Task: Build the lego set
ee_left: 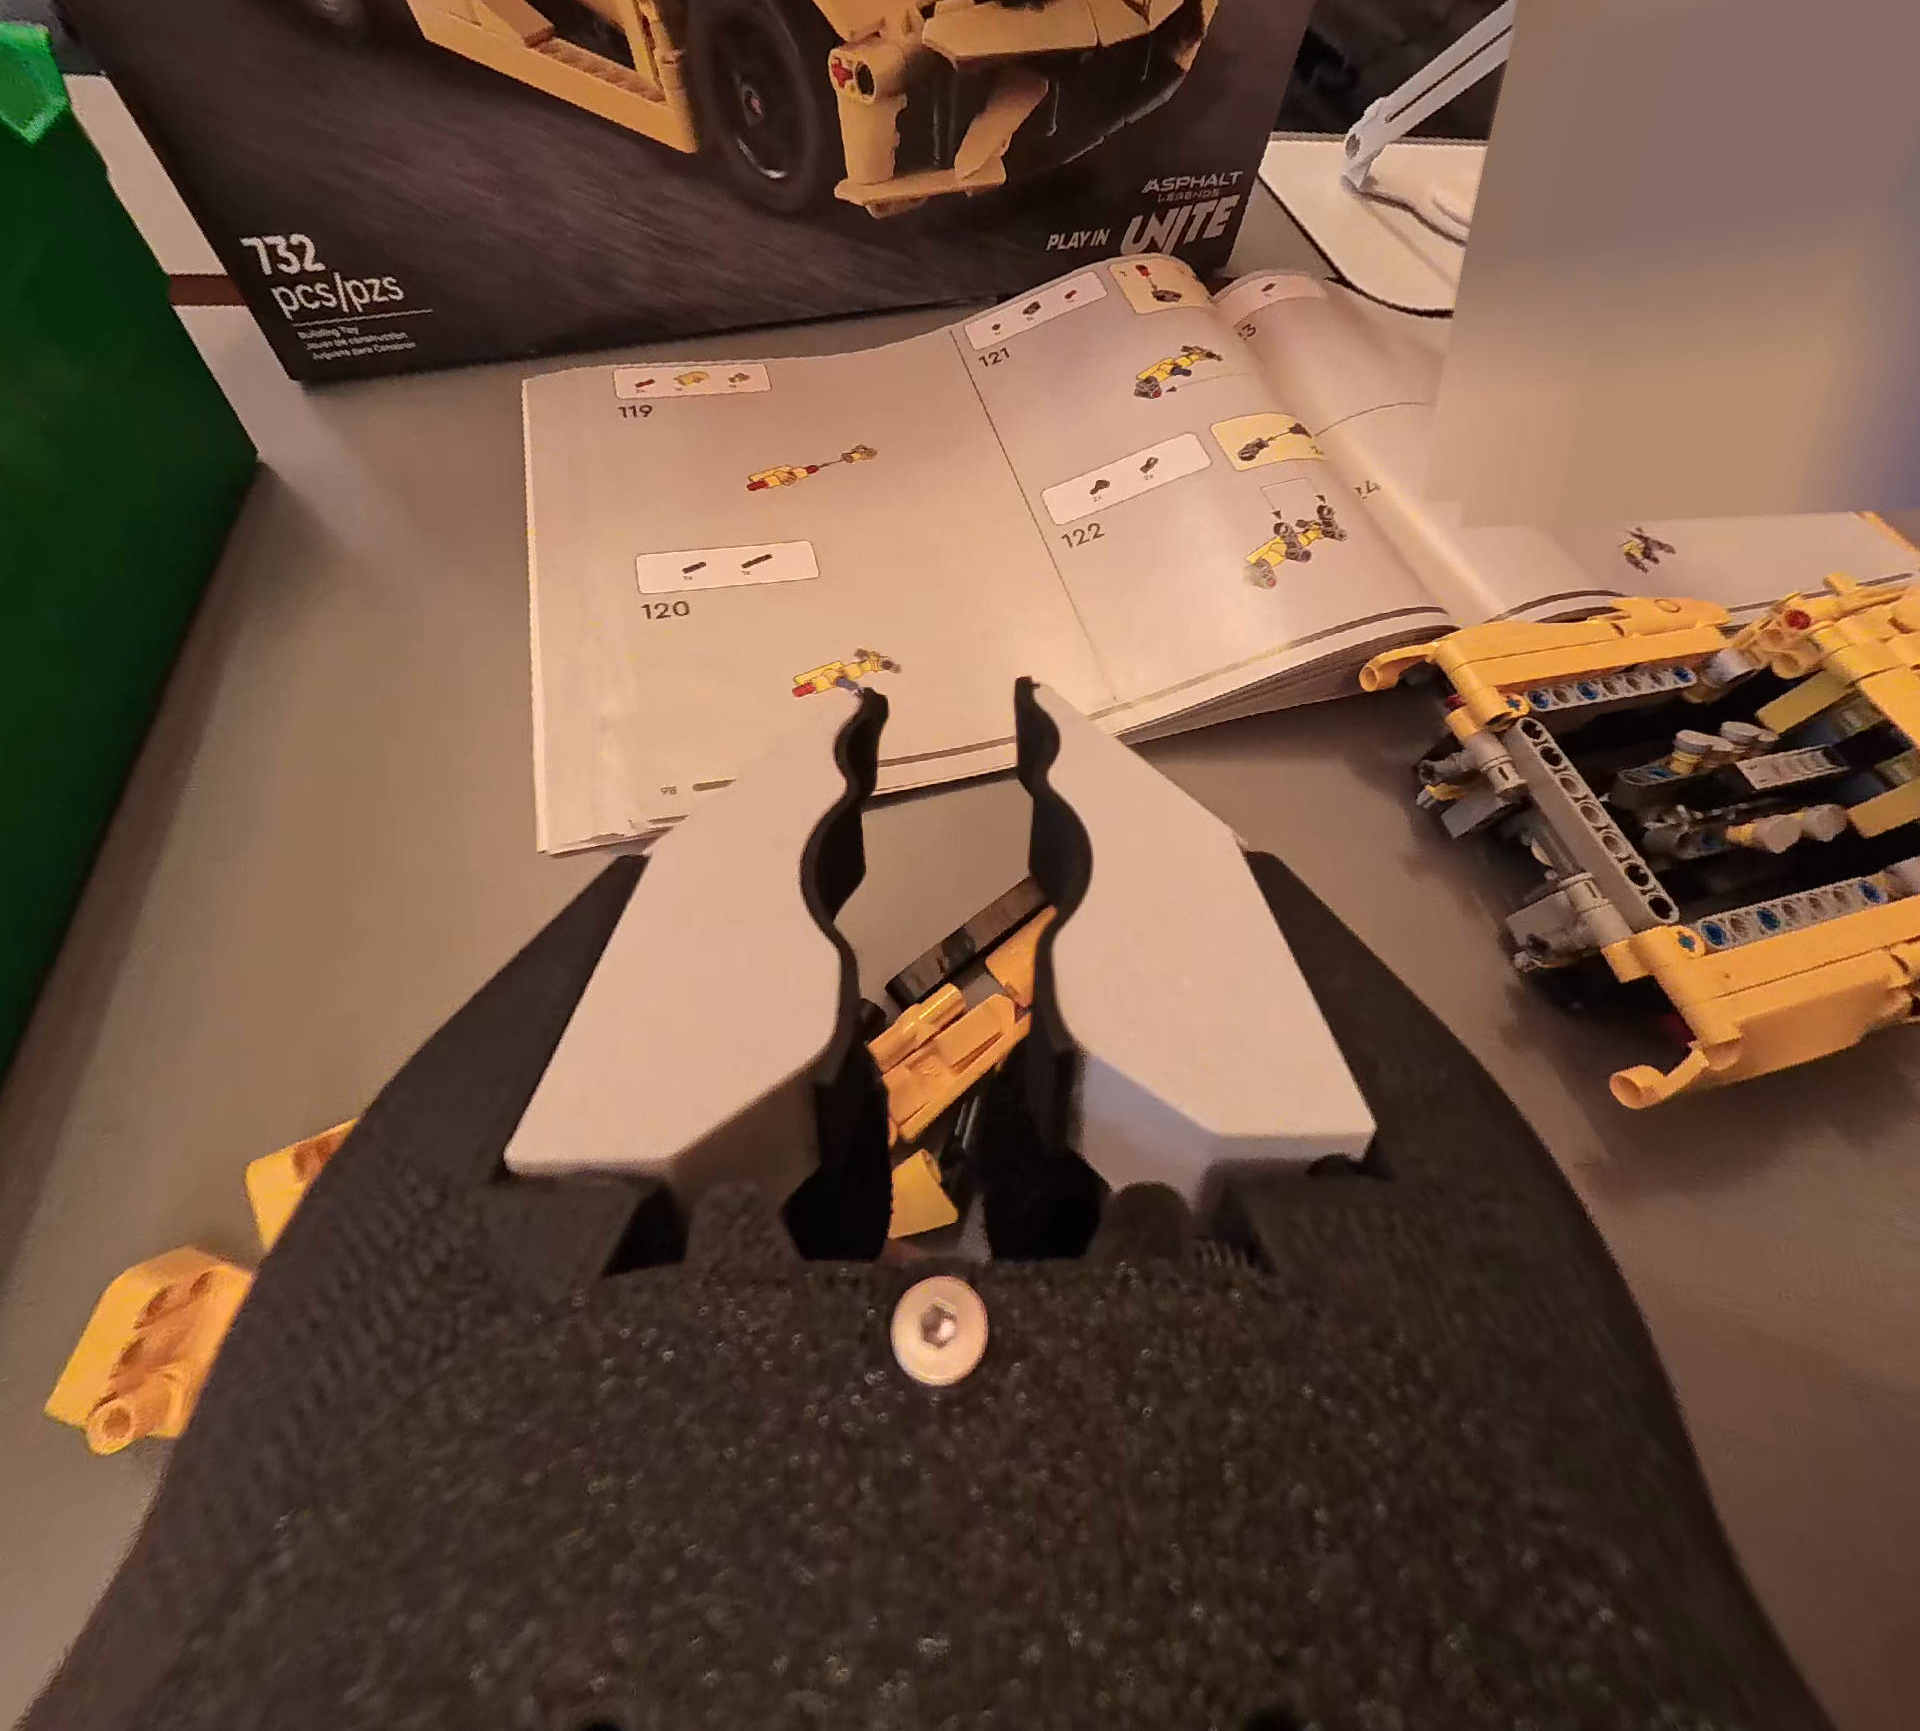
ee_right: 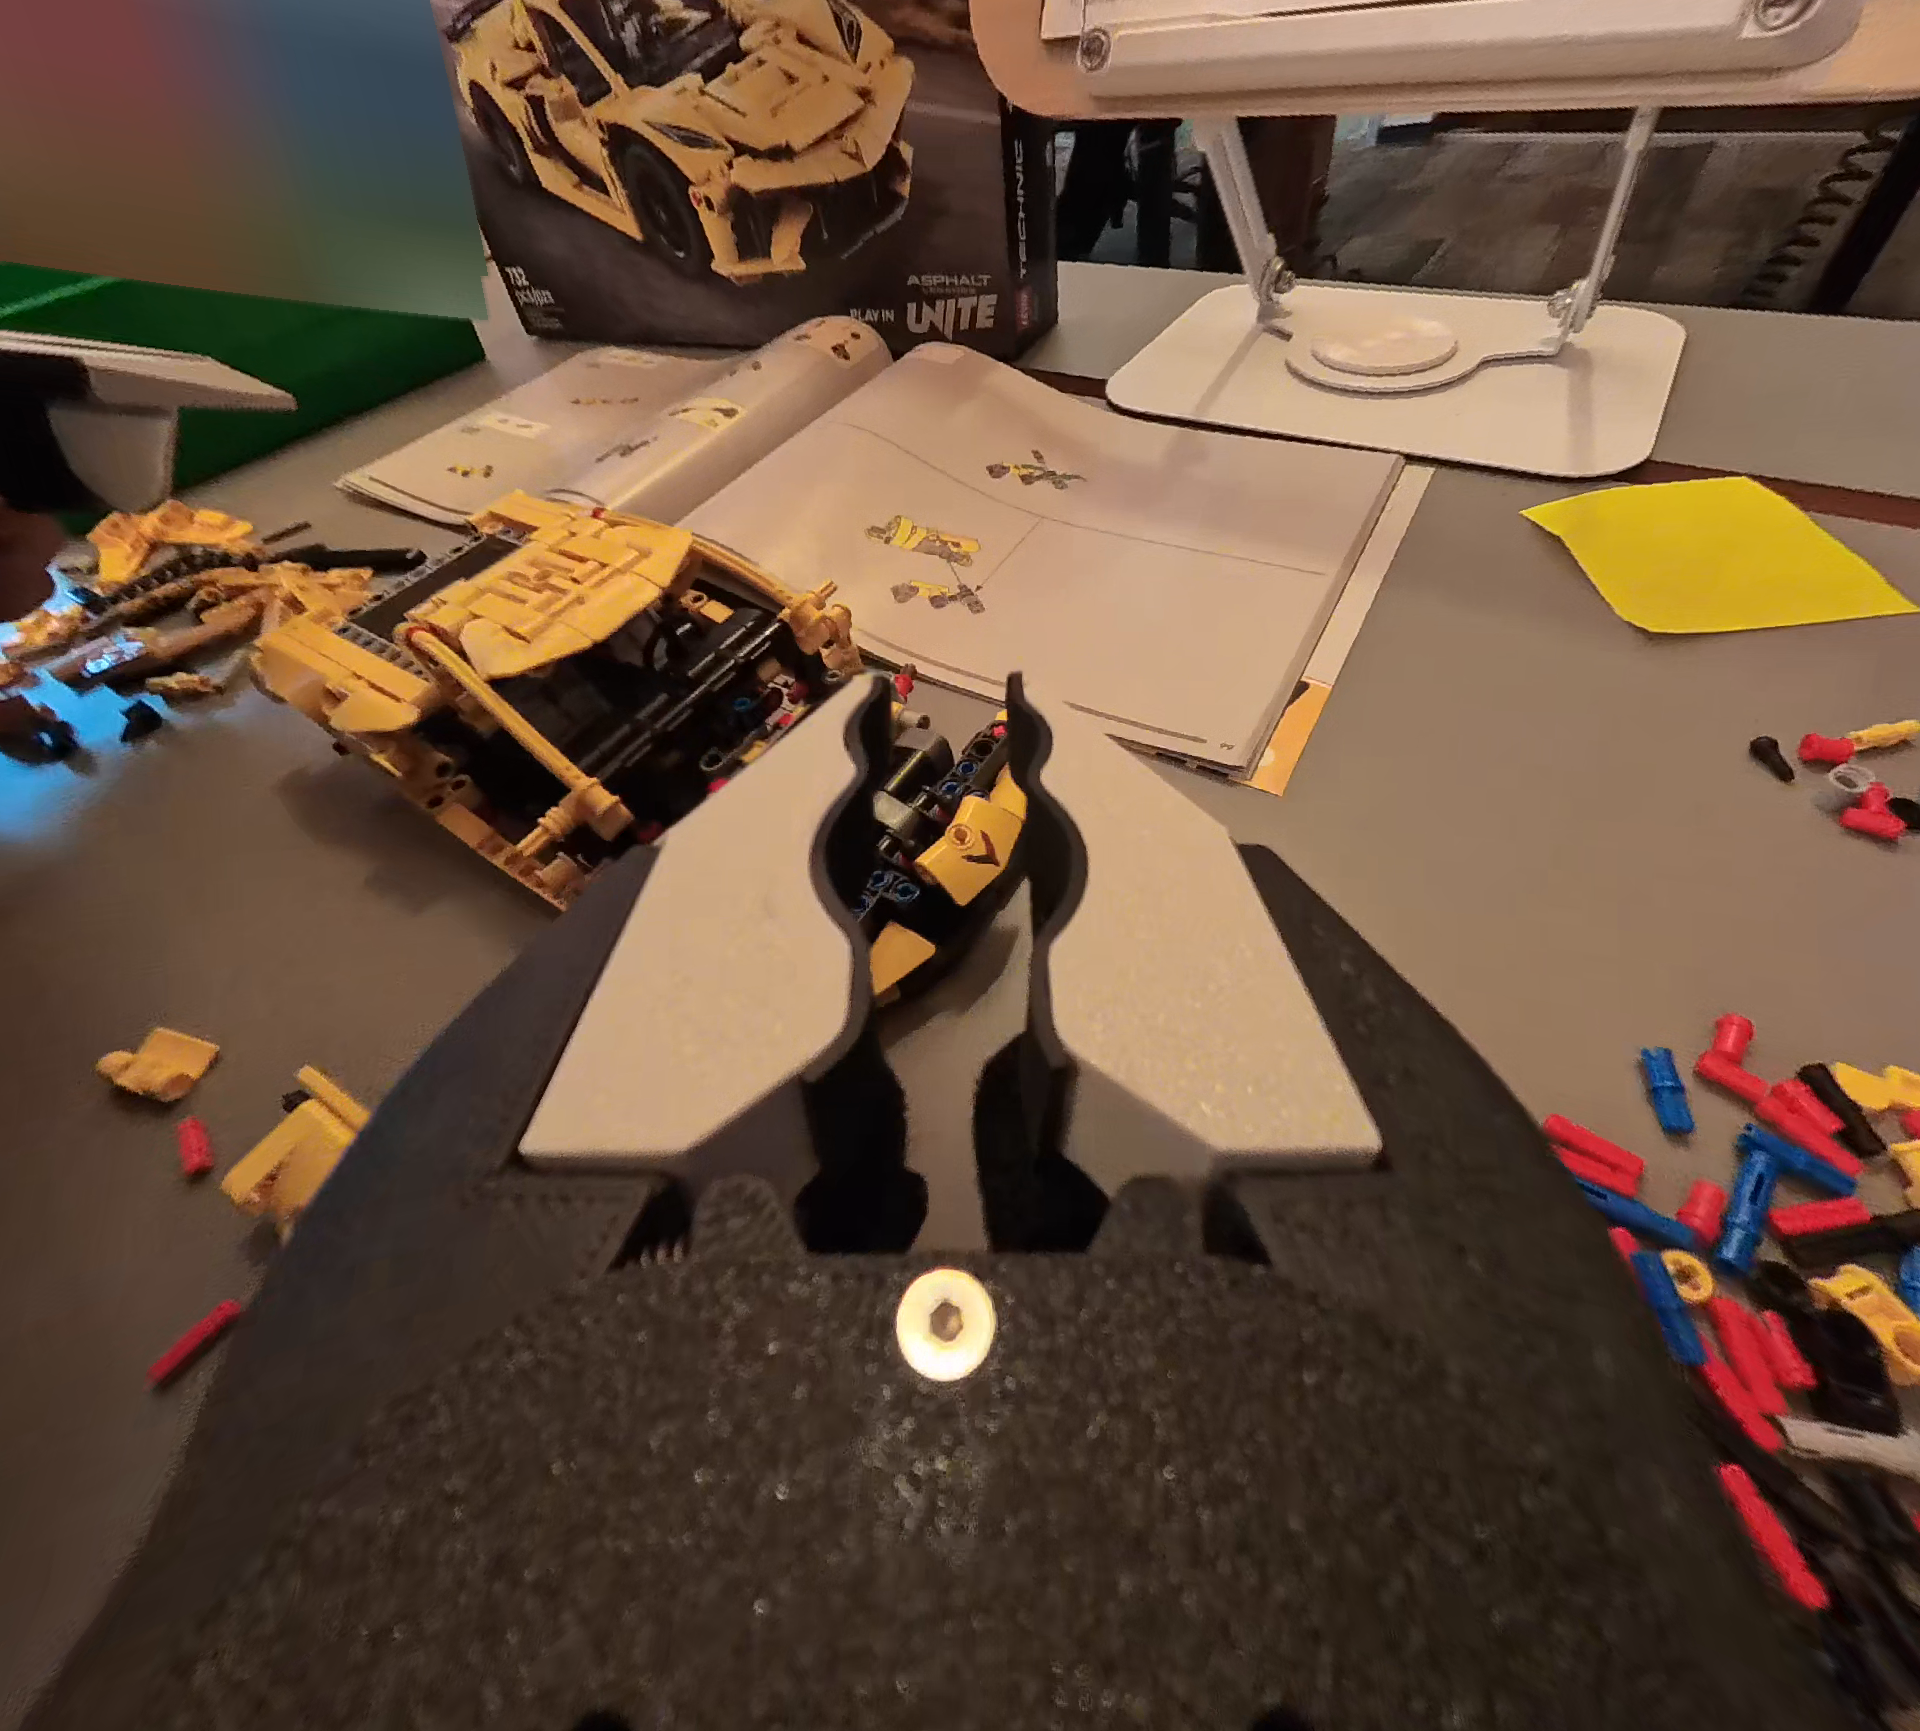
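Note:
The half-built yellow and black car [ee_right: 540,642] lies tilted on the grey table [ee_right: 1455,902], in front of the open instruction booklet [ee_right: 1039,559]. My right gripper [ee_right: 951,694] is at the car's near end, its jaws narrowed on a yellow and black sub-assembly [ee_right: 971,834] with blue pins. In the left wrist view the car [ee_left: 1683,808] lies to the right. My left gripper [ee_left: 948,694] points at the booklet [ee_left: 810,559], jaws narrowed on a yellow and black piece [ee_left: 956,1006] deep between the fingers. The left gripper also shows in the right wrist view [ee_right: 265,398], above loose yellow parts [ee_right: 177,569].
The set's box [ee_right: 727,102] stands behind the booklet. A green box [ee_left: 94,486] is at the left. A white stand [ee_right: 1558,393] holds a sheet at the back right. A yellow paper [ee_right: 1714,554] and piles of red, blue and black pins [ee_right: 1766,1203] lie right. Yellow parts [ee_left: 145,1338] lie near left. Some 40 cm of space lies between my two pairs of fingers. Left tips and right tips are each some 20 cm from the car [ee_left: 1683,808].

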Action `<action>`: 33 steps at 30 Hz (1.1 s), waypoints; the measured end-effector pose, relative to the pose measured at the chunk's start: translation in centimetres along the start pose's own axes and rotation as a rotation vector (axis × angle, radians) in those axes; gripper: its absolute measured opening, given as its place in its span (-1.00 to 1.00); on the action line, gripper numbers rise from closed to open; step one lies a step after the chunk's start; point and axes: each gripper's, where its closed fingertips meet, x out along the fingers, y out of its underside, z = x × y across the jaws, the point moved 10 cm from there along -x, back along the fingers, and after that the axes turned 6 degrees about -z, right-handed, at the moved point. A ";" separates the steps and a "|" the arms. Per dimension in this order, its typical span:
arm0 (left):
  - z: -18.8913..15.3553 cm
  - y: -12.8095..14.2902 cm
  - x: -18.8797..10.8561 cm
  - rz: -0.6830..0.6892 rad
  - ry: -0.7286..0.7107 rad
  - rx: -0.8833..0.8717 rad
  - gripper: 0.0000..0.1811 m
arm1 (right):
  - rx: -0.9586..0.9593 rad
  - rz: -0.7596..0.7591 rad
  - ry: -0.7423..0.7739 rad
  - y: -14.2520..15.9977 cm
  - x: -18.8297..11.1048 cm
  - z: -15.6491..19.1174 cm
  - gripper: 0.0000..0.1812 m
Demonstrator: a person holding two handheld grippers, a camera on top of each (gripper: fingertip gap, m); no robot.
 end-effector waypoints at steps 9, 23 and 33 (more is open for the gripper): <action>0.0 0.1 0.0 0.003 0.015 -0.017 -0.71 | 0.000 0.018 -0.004 0.1 0.1 0.0 -0.77; 0.1 0.1 0.0 0.005 0.023 -0.024 -0.71 | 0.012 0.030 -0.004 0.3 0.2 -0.1 -0.78; 0.0 0.1 0.1 0.010 0.026 -0.025 -0.71 | 0.009 0.040 -0.012 0.4 0.3 0.0 -0.78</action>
